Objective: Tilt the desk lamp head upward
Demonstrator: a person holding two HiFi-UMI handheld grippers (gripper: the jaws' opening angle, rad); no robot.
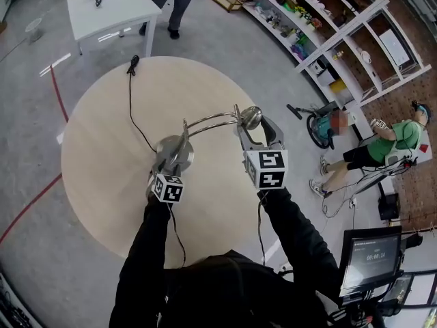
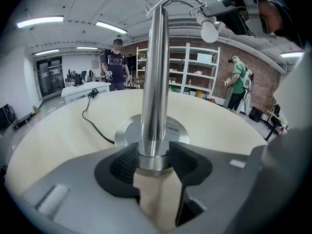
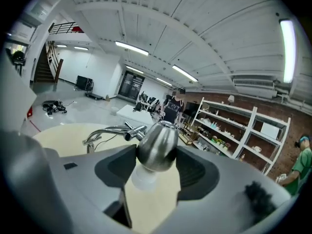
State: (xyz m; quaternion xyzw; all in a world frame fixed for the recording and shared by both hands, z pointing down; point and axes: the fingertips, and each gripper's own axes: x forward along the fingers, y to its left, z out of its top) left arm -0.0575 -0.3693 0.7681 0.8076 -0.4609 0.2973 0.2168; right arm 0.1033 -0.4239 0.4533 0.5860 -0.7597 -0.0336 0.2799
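**A:** What has the right gripper (image 3: pixel 155 162) got?

**B:** It's clamped on the head (image 3: pixel 157 145), with a pad on either side of the steel shell. The bulb (image 3: pixel 142 177) pokes out below. In the head view the head sits just right of centre.

**A:** And the left gripper (image 2: pixel 153 161)?

**B:** It's closed on the post (image 2: pixel 155 82) at its foot, just above the base (image 2: pixel 127 132), at lower centre of its own view. That steadies the lamp on the surface (image 1: pixel 102 135).

**A:** How will the head handle?

**B:** It's stiff, smooth, rounded metal, so likely slippery, and the hinge will probably resist. Grip the shell at its widest part. Keep off the bulb, which looks fragile. The lamp seems light enough to tip, so the low hold on the post makes sense.
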